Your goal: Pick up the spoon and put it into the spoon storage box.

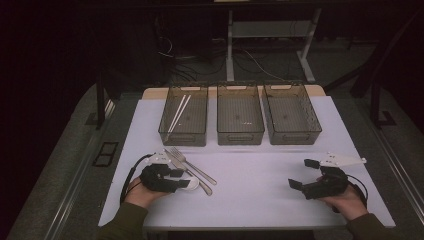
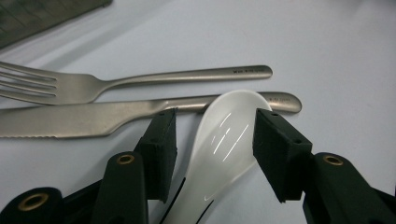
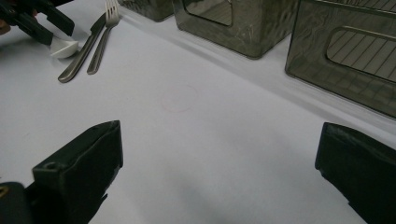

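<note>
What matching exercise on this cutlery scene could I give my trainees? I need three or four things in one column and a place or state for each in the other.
Things:
1. spoon
2. chopsticks
3. fork
4. right gripper

Places or states:
A. lies in the left bin
B. open above bare table
C. white, between the left gripper fingers
D. beside the knife, on its far side

Pairs: 1-C, 2-A, 3-D, 4-B

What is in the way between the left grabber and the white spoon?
Nothing visible. The left gripper already has its open jaws on either side of the white spoon. The knife and fork lie beyond it.
</note>
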{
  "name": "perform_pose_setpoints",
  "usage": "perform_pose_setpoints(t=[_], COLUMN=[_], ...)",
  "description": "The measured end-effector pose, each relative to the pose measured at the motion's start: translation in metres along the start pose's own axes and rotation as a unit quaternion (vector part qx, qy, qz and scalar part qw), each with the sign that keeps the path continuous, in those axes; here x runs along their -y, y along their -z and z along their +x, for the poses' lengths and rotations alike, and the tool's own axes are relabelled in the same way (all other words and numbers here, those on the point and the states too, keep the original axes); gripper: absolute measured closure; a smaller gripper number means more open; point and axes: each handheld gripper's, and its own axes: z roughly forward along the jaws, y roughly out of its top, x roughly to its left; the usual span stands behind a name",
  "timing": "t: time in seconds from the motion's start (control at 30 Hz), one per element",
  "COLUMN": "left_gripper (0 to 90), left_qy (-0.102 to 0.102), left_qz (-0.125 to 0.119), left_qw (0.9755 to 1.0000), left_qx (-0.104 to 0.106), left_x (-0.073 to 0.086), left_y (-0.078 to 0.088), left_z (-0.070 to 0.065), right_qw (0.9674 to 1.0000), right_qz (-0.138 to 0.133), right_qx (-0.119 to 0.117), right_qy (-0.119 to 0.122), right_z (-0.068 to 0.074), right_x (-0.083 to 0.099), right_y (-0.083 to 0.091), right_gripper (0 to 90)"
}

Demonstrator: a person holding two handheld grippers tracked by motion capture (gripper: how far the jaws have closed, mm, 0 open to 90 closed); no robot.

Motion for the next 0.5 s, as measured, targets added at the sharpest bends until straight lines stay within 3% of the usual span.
perform_pose_setpoints(t=[0.2, 0.5], left_gripper=[49.2, 50.7], left_qy=[-0.002, -0.023], left_qz=[0.012, 0.035], left_qw=[0.9999, 0.999], left_qx=[-0.001, -0.011], left_x=[0.0006, 0.0006], left_y=[-0.0039, -0.0076], left_z=[-0.001, -0.004], right_qw=[1.0, 1.0], right_qz=[0.001, 0.002], right_qx=[0.0, 0.001], right_qy=[0.001, 0.001], right_z=[0.0003, 0.0002], right_x=[-0.0001, 0.0], right_y=[-0.0002, -0.0001], right_gripper=[0.8, 0.8])
